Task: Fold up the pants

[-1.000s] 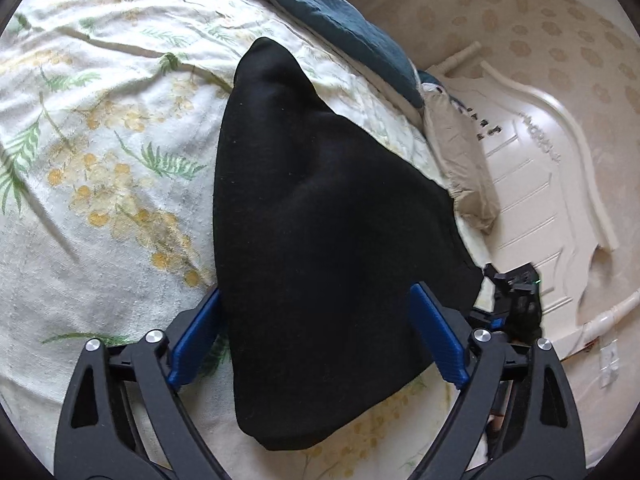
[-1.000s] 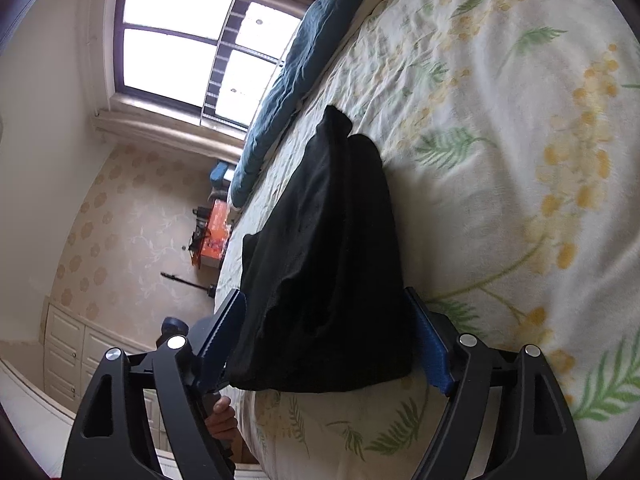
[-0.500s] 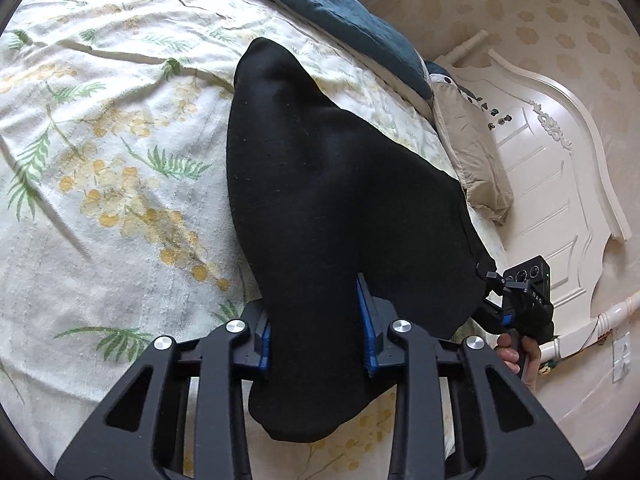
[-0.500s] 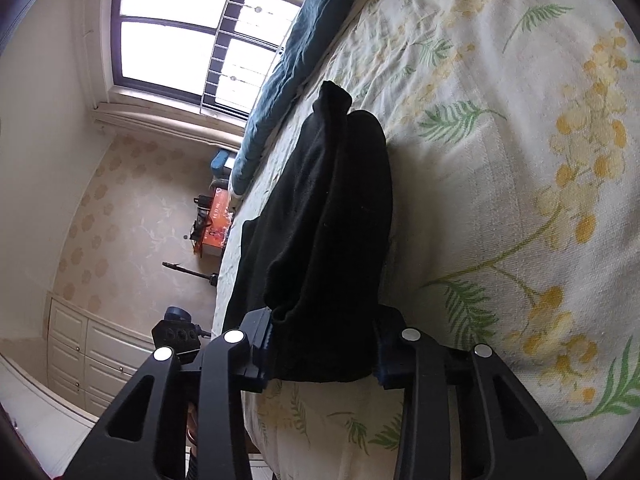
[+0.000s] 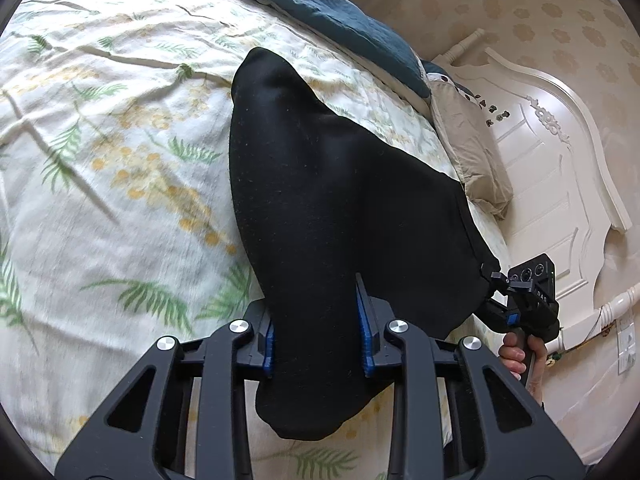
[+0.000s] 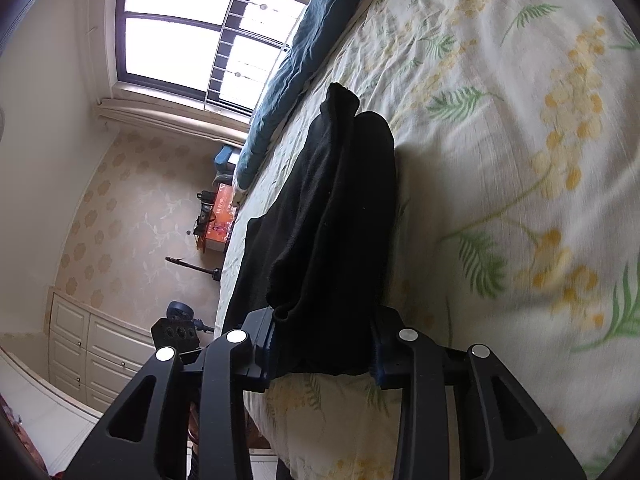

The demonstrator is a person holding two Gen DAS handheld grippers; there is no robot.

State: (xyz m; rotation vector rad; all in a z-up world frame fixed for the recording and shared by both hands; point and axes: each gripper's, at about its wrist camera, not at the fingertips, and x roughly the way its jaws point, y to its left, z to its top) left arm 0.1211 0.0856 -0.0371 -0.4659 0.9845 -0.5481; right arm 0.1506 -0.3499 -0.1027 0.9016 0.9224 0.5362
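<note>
Pants (image 5: 340,208) lie black and folded on the floral bed (image 5: 112,184); in our left wrist view the left gripper (image 5: 316,344) has its jaws clamped on their near end. In our right wrist view the right gripper (image 6: 324,352) pinches the pants' other near corner, by the bed's edge

The black pants (image 5: 328,216) hide each gripper's pad faces; bedspread (image 6: 520,184) print blurs.
</note>
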